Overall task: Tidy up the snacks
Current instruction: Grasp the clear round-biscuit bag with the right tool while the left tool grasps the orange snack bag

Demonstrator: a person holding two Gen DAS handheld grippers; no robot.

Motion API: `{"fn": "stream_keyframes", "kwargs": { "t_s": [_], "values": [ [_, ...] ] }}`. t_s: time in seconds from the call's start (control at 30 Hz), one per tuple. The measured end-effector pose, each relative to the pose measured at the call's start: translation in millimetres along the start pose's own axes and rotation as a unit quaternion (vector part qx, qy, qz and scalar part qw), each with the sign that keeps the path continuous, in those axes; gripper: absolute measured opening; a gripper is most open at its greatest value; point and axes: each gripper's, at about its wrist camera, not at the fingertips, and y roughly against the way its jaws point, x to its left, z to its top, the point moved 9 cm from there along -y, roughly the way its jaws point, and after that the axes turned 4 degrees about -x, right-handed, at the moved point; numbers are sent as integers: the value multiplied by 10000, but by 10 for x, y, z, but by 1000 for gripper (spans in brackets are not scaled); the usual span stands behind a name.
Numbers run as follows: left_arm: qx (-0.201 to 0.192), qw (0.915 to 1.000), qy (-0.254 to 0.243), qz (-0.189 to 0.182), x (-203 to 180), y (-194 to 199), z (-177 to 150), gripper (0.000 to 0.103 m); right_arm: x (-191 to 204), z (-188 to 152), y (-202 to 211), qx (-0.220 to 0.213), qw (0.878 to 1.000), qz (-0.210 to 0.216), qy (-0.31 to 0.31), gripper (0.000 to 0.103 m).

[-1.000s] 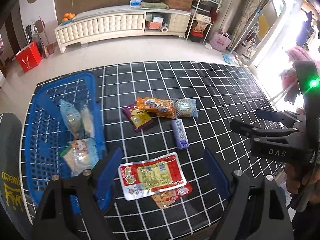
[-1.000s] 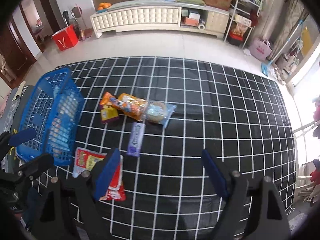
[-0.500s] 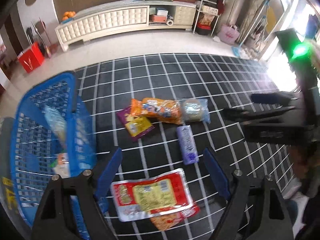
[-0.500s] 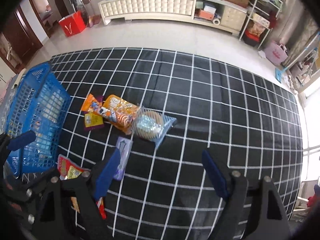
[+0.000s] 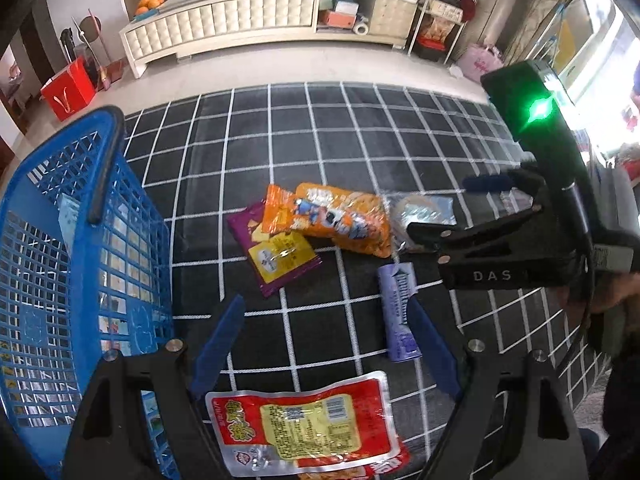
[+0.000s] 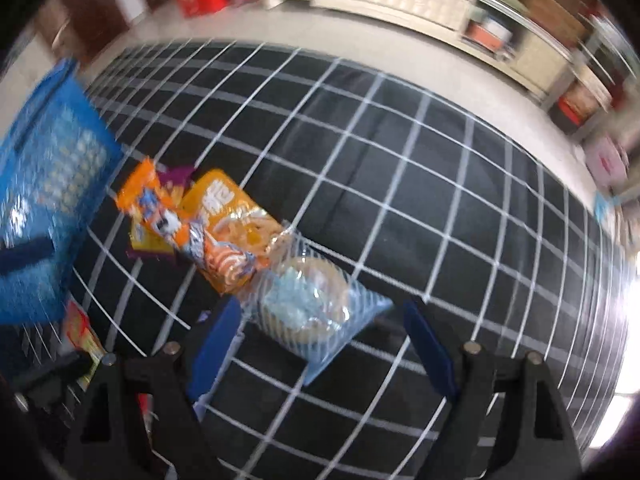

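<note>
Snacks lie on your checked mat: at far left the blue basket (image 5: 80,280) holds some packets, then your left gripper (image 5: 324,348) hangs released above the red pack (image 5: 304,424), with the purple pouch (image 5: 280,256), orange bag (image 5: 340,220) and lilac bar (image 5: 398,316) beyond. Your right gripper (image 6: 320,344), jaws wide, hovers at the clear bun packet (image 6: 312,304).

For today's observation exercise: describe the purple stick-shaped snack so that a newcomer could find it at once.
Start at the blue basket on the black grid rug. Move right past the orange bag. The purple stick pack lies just below it, alone, the only long narrow packet.
</note>
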Motion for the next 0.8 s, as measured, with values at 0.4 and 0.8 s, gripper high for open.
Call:
{"fn": "stream_keyframes", "kwargs": {
  "t_s": [0.4,0.8],
  "values": [
    [167,9997,-29,168,37,-156,-1,81,87,-160,-93,-148,9978,288,571,81],
    [82,9940,-1009,404,-123,28,157,81,-125,-493,197,-723,9886,322,-1280,56]
  ]
}}
